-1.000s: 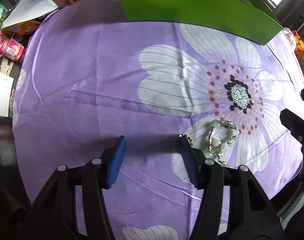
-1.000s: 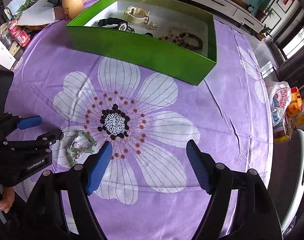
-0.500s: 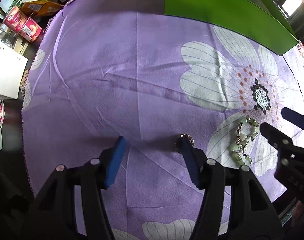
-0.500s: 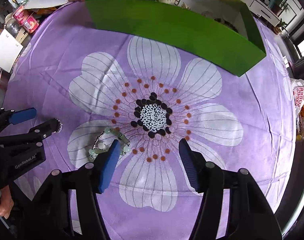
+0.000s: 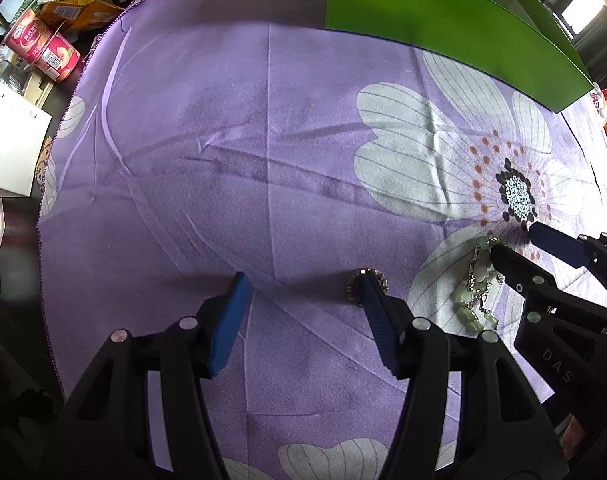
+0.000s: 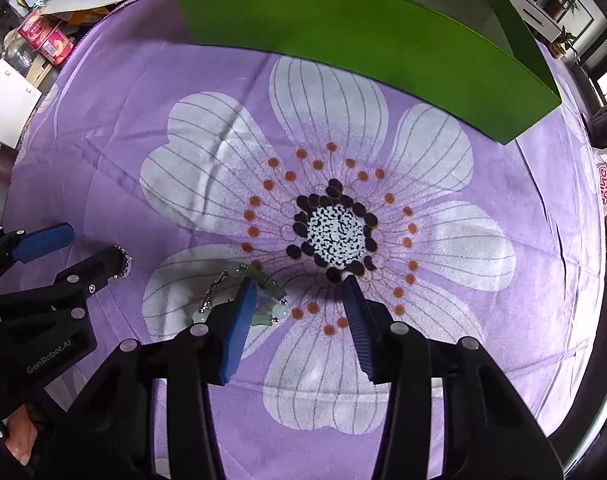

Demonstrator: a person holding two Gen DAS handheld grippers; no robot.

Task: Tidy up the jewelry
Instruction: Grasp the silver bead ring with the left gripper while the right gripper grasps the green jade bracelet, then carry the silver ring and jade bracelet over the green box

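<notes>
A pale green bead bracelet [image 6: 278,312] with a silver chain lies on the white flower petal of the purple cloth. My right gripper [image 6: 299,282] hangs just above it, pointing down, its jaws closing. Its left pad [image 6: 239,320] covers part of the bracelet, and a few beads show between the pads, which do not press on them. A small sparkly ring [image 5: 379,280] rests on the cloth at the tip of my left gripper's right finger, outside the gap. My left gripper [image 5: 303,280] stands open over bare cloth. The bracelet [image 5: 477,296] and my right gripper [image 5: 515,240] also show in the left wrist view.
A tall green box [image 6: 363,40] stands at the back of the table, its inside hidden. Pink cans [image 5: 43,46], a white box [image 5: 11,136] and papers crowd the far left edge. A plastic bag [image 6: 605,178] hangs past the right edge.
My right gripper has come down and leftward onto the bracelet with its jaws narrowing. My left gripper slid left; the ring stayed at its fingertip, and the bracelet now lies farther from it.
</notes>
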